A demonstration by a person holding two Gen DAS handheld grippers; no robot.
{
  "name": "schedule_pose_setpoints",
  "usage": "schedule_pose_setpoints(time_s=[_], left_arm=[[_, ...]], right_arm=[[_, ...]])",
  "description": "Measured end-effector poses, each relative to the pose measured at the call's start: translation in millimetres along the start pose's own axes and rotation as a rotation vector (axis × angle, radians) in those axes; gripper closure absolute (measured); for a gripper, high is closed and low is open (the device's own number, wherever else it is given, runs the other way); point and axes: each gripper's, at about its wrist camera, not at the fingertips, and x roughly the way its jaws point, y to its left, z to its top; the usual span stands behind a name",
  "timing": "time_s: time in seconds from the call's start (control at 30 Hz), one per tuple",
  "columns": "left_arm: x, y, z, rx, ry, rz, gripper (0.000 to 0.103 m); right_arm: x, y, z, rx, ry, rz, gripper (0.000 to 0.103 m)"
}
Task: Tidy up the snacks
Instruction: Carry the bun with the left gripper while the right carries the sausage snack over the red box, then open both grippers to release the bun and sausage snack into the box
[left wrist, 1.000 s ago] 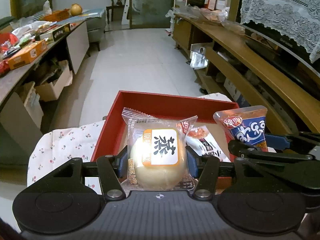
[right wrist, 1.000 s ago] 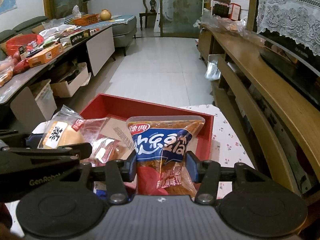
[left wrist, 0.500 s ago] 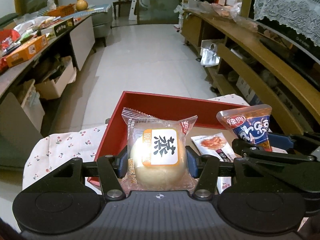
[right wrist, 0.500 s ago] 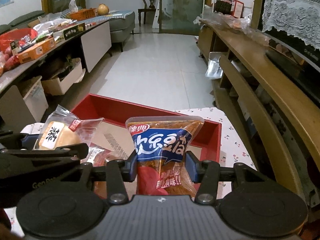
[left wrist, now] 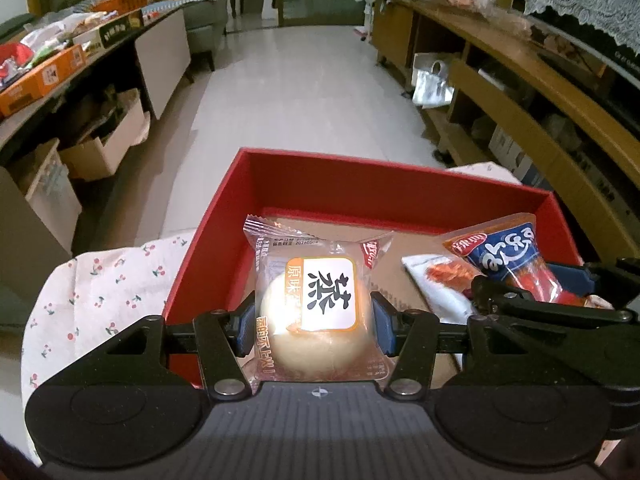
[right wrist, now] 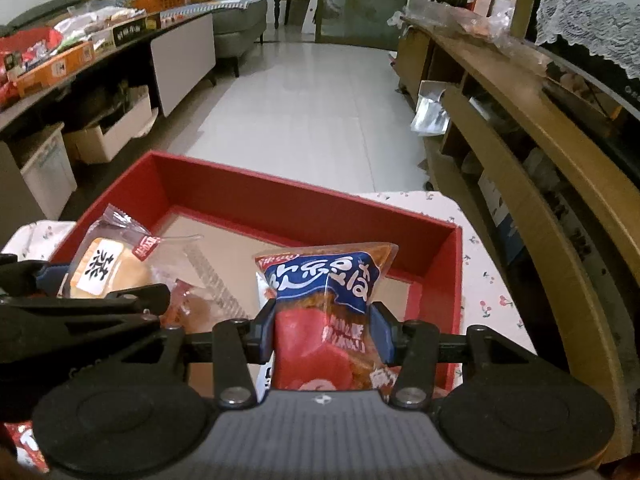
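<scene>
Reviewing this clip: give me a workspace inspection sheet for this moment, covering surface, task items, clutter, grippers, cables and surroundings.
Surface: cherry-print cloth covers the table under the red box.
Job's things: bun packet and blue-red snack bag held over the box; a flat snack packet lies inside it.
Clutter: nothing seen on the cloth itself.
Grippers: left gripper is shut on the bun packet; right gripper is shut on the blue-red snack bag.
Cables: nothing seen.
Surroundings: tiled floor, wooden shelving to the right, a counter piled with goods to the left.
</scene>
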Motion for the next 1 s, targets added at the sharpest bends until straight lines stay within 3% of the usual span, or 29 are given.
schedule_pose_setpoints(time_s=[0.4, 0.53, 0.73, 1.0], left_arm=[[13.7, -1.9, -7.0, 0.020, 0.043, 0.010, 0.040], [10.5, 0.0, -4.8, 0.023, 0.045, 0.008, 0.033], [-6.3, 6.9, -1.0, 0.005, 0.019, 0.008, 0.025], [-38.2, 19.6, -2.9, -0.020, -0.015, -0.017, 0.024]], right_arm=[[15.8, -1.3, -4.0, 0.001, 0.038, -0.013, 0.035], [14.0, -6.4, -2.0, 0.029, 0.044, 0.006, 0.028], [1.8, -8.2, 2.1, 0.037, 0.014, 0.027, 0.023], [-27.3, -5.7, -0.2, 0.034, -0.028, 0.042, 0.021]])
